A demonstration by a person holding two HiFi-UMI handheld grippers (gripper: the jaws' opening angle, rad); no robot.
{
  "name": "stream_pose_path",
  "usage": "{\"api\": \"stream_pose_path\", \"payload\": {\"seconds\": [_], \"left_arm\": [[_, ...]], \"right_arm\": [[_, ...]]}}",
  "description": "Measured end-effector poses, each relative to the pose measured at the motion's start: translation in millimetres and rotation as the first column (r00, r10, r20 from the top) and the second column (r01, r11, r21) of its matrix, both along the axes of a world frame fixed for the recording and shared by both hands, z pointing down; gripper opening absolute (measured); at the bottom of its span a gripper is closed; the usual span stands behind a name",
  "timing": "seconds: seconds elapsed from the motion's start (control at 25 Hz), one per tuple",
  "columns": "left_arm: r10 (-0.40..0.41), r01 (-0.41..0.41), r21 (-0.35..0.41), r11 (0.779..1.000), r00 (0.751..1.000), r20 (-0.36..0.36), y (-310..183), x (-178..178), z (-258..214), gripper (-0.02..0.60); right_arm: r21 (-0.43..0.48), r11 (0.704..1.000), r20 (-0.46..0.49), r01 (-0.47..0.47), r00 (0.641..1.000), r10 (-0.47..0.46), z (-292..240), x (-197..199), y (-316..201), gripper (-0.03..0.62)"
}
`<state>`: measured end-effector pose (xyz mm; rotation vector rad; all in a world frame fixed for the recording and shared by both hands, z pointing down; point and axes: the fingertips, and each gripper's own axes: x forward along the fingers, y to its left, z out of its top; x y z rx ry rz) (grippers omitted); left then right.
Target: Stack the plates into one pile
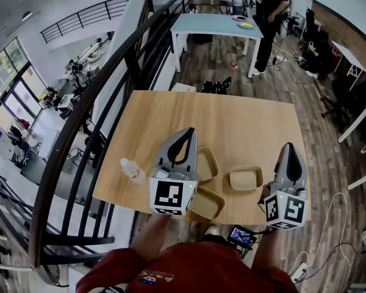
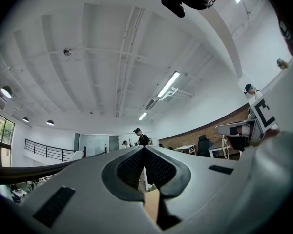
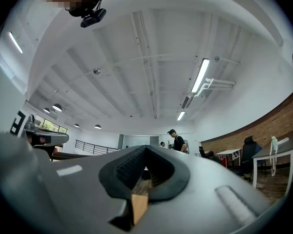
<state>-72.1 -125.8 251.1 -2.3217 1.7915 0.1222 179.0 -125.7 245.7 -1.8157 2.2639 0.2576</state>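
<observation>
Left gripper [image 1: 186,133] and right gripper [image 1: 290,146] both clenched, empty. Nothing stacked yet: near plate [image 1: 208,204], right plate [image 1: 246,178] and far plate [image 1: 207,162] lie singly on table [image 1: 244,121]. Left pair possibly touching, gap hidden.

Three tan square plates [image 1: 246,177] sitting near front edge of light wooden table [image 1: 232,121]; clear plastic bottle [image 1: 132,170] lying left of them.

Bottle [image 1: 132,170] beside plates [image 1: 245,178]; far tabletop [image 1: 232,115] free
</observation>
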Motion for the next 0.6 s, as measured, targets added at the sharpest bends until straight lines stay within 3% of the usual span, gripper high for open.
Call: {"api": "stream_pose_path", "payload": {"seconds": [0.28,0.6], "left_arm": [[-0.021,0.021,0.0,1.0,1.0,0.009,-37,12,-10,0.006],[-0.015,0.015,-0.001,1.0,1.0,0.001,-58,-13,-7,0.006]], "right_arm": [[-0.029,0.999,-0.003,0.019,1.0,-0.019,-1,19,-43,0.01],[-0.011,1.0,0.008,0.018,1.0,-0.018,-5,-9,-65,0.011]]}}
